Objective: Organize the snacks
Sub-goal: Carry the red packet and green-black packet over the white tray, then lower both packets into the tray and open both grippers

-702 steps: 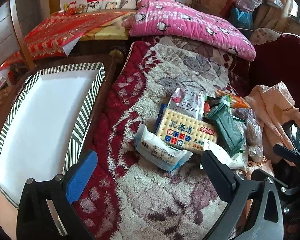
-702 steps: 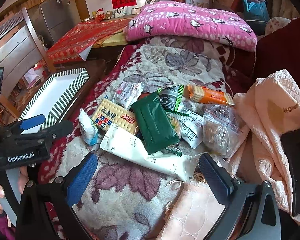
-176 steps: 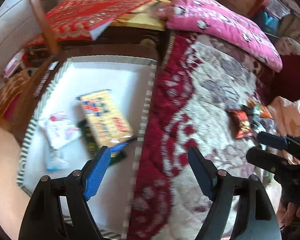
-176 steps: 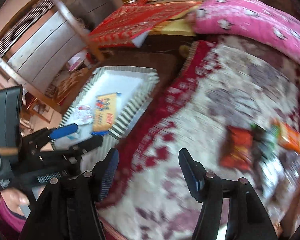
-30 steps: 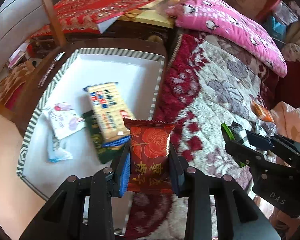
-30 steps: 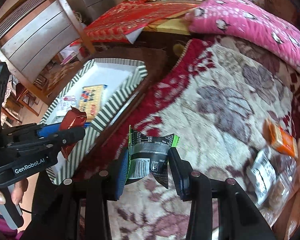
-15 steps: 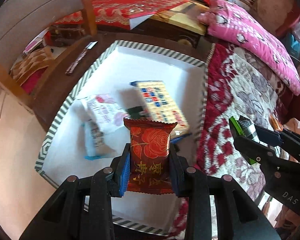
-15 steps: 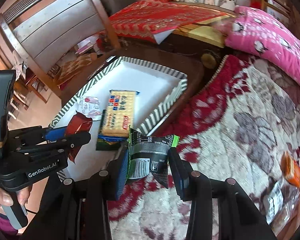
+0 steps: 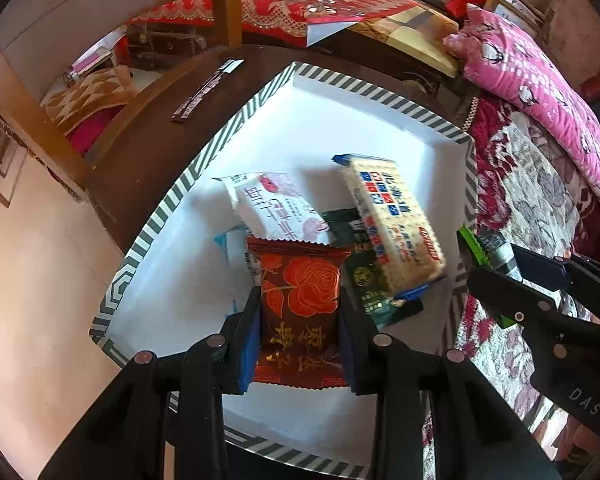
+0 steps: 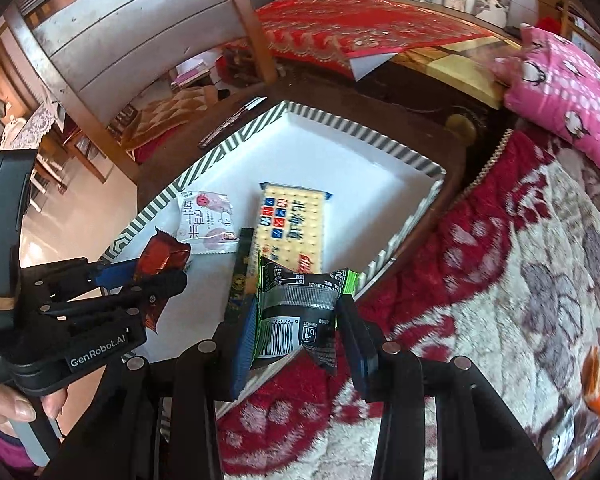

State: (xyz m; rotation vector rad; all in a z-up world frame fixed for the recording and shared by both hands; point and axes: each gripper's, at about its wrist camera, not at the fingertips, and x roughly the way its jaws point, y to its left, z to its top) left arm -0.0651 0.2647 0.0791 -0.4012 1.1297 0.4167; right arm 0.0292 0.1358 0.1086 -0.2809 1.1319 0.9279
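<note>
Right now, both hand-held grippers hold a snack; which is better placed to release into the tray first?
Probably left. The left hand-held gripper holds the red rose packet over the striped tray; the right hand-held gripper holds its black-and-green packet over the tray's near edge.

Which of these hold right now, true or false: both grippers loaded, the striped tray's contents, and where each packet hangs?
1. The left gripper grips a red rose-print packet. True.
2. The right gripper is open. False: it grips a black-and-green barcoded packet.
3. The white striped-rim tray holds a yellow cracker pack. True.
4. The white-pink pouch lies on the floral blanket. False: it lies in the tray.
</note>
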